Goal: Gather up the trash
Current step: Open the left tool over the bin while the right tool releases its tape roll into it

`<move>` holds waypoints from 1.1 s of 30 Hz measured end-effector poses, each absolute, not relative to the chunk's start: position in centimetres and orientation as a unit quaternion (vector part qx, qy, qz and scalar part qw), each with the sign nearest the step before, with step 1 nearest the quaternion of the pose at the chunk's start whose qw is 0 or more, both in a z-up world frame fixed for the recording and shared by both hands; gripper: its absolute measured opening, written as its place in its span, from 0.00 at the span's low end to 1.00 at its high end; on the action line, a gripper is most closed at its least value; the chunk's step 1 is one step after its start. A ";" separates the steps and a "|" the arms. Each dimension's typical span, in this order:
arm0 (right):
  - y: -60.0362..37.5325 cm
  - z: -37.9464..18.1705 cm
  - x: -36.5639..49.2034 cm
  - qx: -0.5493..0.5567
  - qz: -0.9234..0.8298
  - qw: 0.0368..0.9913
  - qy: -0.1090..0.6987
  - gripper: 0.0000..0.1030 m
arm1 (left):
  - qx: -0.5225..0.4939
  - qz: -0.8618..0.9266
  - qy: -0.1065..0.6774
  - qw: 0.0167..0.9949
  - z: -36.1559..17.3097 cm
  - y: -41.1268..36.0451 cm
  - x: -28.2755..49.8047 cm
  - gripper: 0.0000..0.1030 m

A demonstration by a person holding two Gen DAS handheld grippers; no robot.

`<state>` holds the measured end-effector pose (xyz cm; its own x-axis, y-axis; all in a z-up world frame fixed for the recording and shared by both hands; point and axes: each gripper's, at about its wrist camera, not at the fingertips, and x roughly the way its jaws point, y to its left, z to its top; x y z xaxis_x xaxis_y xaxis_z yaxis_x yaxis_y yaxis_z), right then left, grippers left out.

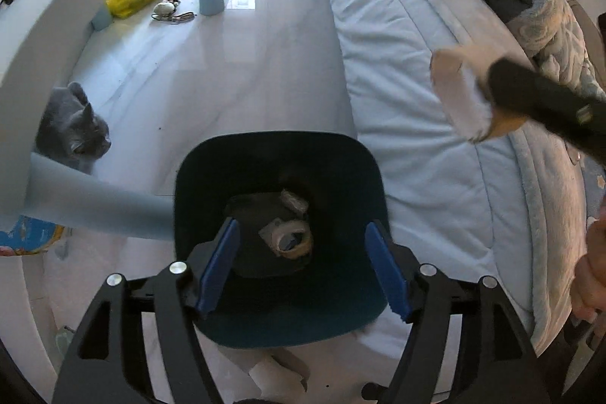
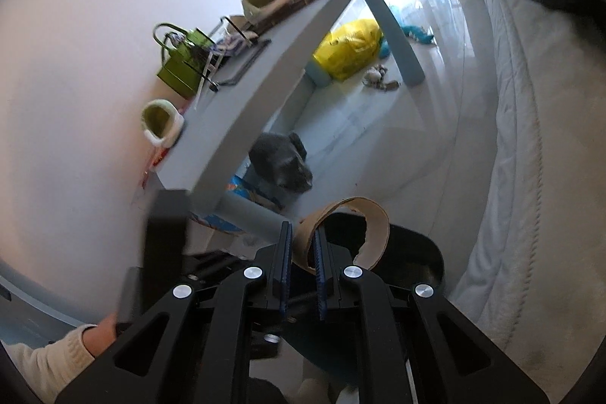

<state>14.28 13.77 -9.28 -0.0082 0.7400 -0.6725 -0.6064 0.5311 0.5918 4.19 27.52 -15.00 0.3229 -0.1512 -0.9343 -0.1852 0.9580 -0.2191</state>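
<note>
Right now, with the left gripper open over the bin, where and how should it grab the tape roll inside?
Grip the tape roll across its ring wall, one finger in the hole and one outside, coming straight down through the bin mouth. It lies roughly flat on the bottom, hole up, so the rim is the exposed edge. The left gripper already hangs open above it.

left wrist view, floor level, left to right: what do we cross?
Grey cat → dark blue trash bin, open left hand-held gripper over its mouth → pale blue quilt → cardboard tube clamped in the right hand-held gripper.
</note>
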 end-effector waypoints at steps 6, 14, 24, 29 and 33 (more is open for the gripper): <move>15.4 -11.6 14.1 0.040 0.458 0.696 0.551 0.11 | -0.145 0.010 0.547 0.825 -12.6 28.6 3.5 0.70; 17.9 -15.4 13.8 -0.017 0.424 0.684 0.593 0.11 | -0.144 0.014 0.479 0.866 -8.8 30.2 2.1 0.58; 20.6 -18.6 11.7 -0.083 0.412 0.661 0.622 0.11 | -0.167 0.002 0.421 0.892 -5.6 31.3 1.0 0.55; 20.8 -20.4 11.1 -0.114 0.391 0.647 0.645 0.12 | -0.172 0.000 0.407 0.897 -4.5 31.6 1.0 0.55; 21.1 -21.4 10.8 -0.121 0.390 0.632 0.659 0.65 | -0.178 -0.007 0.404 0.897 -4.1 31.6 1.0 0.57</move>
